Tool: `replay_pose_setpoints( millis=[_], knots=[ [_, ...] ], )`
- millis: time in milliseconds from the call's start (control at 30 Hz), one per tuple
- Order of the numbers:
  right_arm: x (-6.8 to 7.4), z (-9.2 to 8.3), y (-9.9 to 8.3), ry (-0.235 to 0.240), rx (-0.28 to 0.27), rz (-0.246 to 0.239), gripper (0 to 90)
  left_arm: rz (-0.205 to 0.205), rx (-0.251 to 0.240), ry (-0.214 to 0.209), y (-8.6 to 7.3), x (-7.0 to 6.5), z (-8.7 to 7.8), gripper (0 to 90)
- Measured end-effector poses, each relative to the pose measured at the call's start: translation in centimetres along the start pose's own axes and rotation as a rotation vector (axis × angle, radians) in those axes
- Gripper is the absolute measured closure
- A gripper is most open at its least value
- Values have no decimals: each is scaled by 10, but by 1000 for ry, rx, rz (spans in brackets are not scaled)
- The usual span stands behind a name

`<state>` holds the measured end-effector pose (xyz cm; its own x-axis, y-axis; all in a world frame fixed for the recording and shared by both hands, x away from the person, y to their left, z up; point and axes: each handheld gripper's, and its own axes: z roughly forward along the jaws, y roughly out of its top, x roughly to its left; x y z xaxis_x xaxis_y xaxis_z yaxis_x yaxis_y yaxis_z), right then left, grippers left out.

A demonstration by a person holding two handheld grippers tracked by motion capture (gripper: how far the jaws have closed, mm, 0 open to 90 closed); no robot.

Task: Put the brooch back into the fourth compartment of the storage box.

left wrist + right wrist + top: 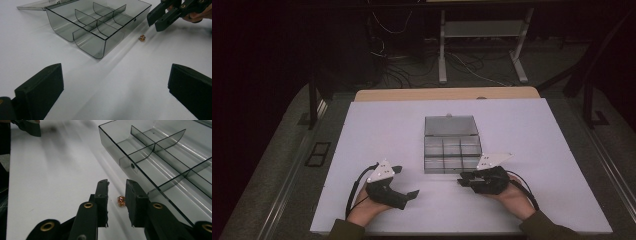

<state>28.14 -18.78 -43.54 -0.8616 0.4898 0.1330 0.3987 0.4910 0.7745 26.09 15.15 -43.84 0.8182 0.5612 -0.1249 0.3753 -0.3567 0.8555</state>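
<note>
White table [362, 150]: one box [452, 150], one nut [121, 201]

We see a white table [387, 125] bearing, near its middle, a clear divided box [452, 155] with its lid laid open toward the far edge, and a small copper-coloured piece [142, 38] just beside the box's near right corner.
</note>
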Motion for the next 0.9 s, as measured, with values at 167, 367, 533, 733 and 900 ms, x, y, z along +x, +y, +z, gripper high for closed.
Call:
replay_pose_setpoints(
  millis=[167,367,533,733,900],
  knots=[
    [-1,4,1,-12,3,-8,726,2,-1,1,0,0,1,0],
    [0,10,1,-23,19,-27,725,-3,-1,2,0,0,0,0],
    [-1,15,0,-34,29,-36,717,-3,-1,-1,0,0,1,0],
    [-2,20,-1,-27,46,-30,715,-2,2,-8,0,0,1,0],
    [-1,24,-3,-31,69,-37,723,-1,2,-8,0,-1,1,0]
  ],
)
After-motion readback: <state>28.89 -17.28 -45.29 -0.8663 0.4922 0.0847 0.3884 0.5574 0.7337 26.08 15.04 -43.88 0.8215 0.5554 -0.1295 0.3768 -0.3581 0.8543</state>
